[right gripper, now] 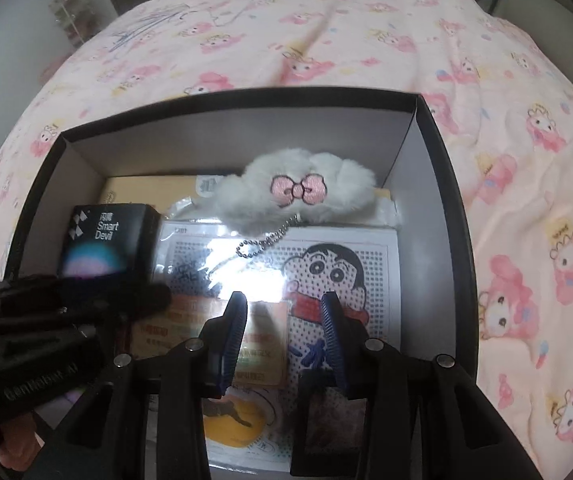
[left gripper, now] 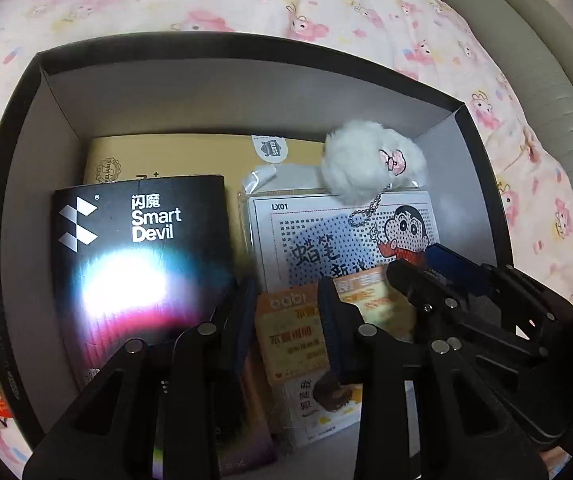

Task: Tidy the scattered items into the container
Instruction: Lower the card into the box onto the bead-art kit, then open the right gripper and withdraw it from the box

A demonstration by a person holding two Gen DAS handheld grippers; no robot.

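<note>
Counts: 1 black cardboard box with grey inner walls point(left gripper: 46, 128); inside it 1 glossy black "Smart Devil" carton point(left gripper: 142, 248), 1 flat tan cardboard package point(left gripper: 174, 156), 1 white dotted cartoon-print sheet in clear plastic point(left gripper: 326, 232), 1 white fluffy plush charm with a pink bow and ball chain point(right gripper: 298, 190), 1 orange printed snack packet point(left gripper: 298, 332); 2 claws.
Bed: the box sits on a pink cartoon-print quilt point(right gripper: 326, 40).
Left claw point(left gripper: 288, 324): jaws part open, nothing pressed between the blue pads; the orange packet lies below and between them, whether touched I cannot tell.
Right claw point(right gripper: 284, 336): jaws part open and empty, hovering over the cartoon sheet and the packet's edge.
Carton: just left of the left claw, long axis running away from the claw, lettering upright toward the far wall.
Plush charm: beyond both claws, near the far right corner, long axis across the box, chain trailing toward the claws.
Tan package: furthest from the claws, against the far wall, mostly covered.
</note>
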